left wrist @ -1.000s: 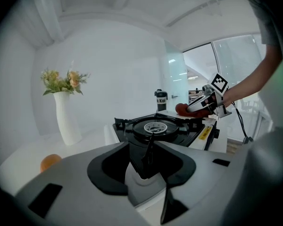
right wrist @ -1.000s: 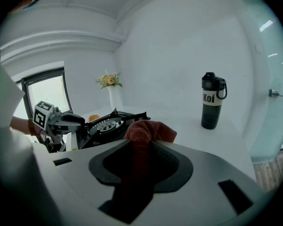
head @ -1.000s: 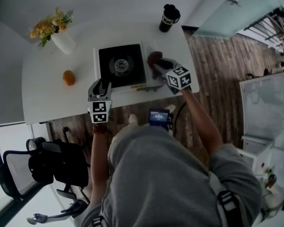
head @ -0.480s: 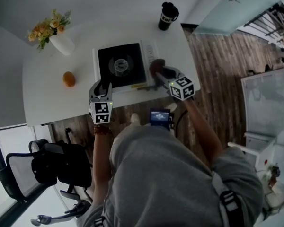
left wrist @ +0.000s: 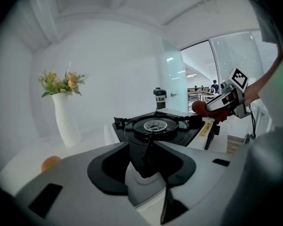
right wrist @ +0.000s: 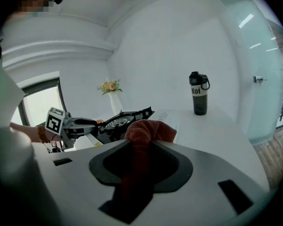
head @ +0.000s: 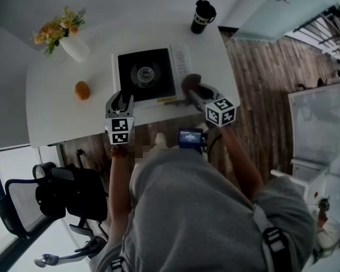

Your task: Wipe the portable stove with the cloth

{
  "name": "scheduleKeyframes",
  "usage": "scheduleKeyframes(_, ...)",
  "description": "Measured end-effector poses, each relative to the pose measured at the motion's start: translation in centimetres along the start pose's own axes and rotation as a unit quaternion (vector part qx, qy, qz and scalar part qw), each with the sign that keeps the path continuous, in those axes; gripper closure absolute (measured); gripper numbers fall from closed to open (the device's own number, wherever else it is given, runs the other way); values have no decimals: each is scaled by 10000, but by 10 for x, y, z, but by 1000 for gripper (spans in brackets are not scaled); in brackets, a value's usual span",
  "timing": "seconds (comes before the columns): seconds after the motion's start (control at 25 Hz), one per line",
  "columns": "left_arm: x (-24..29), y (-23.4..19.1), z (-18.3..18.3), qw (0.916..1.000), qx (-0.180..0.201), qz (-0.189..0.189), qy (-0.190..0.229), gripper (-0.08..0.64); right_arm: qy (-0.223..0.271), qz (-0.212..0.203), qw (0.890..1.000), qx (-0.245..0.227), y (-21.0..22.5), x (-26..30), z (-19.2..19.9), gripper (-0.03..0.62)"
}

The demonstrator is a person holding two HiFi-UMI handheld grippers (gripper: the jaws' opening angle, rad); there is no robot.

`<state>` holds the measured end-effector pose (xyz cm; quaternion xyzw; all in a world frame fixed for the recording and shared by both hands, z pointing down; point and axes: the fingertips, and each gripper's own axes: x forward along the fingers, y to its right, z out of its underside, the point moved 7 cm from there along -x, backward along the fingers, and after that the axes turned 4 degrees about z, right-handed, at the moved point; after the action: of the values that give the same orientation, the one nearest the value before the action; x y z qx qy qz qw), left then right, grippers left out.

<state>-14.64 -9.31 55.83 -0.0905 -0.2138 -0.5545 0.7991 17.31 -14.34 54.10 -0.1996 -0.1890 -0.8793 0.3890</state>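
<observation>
The right claw (right wrist: 140,147) is clamping down on the reddish-brown cloth (right wrist: 150,132), which is bunching up out of the jaws in a soft lump. In the head view, that lump is pressing on the front right part of the portable stove (head: 158,86). It is lying on the white strip beside the black burner top, close to the tabletop's near edge. The right claw's marker cube (head: 220,111) is hanging just off that edge, with the person's forearm trailing back from it.

The left claw (head: 119,100) is standing with its jaws apart, having just been opening a touch, and is clamping nothing. The stove's front left corner is sitting right at the jaw tips, though I cannot tell whether the pads are touching it. This claw is facing the burner.

The stove is lying flat near the middle of the white tabletop (head: 56,115). A small orange fruit (head: 82,90) is resting to the stove's left, apart from it. A white vase (head: 76,50) of yellow flowers is standing beyond the fruit, towards the far left. A black bottle (head: 202,17) is standing upright past the stove's far right corner. A black office chair (head: 51,200) is sitting on the floor to the person's left.
</observation>
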Motion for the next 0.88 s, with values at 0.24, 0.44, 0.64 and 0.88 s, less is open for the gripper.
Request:
scheduleKeyframes(0.24, 1, 2, 1, 10000, 28, 6, 17, 380, 352, -360, 9987, 45, 2, -16, -29, 460)
scheduleKeyframes(0.44, 0, 0, 0, 10000, 83, -17, 49, 382, 543, -422, 9959, -586, 26, 13, -107, 460)
scheduleKeyframes(0.64, 0, 1, 1, 10000, 61, -12, 20, 382, 52, -399, 9934, -1076, 44, 80, -138, 460)
scheduleKeyframes(0.88, -1, 1, 0, 10000, 20, -9, -40, 382, -832, -56, 9910, -1047, 63, 140, -114, 460)
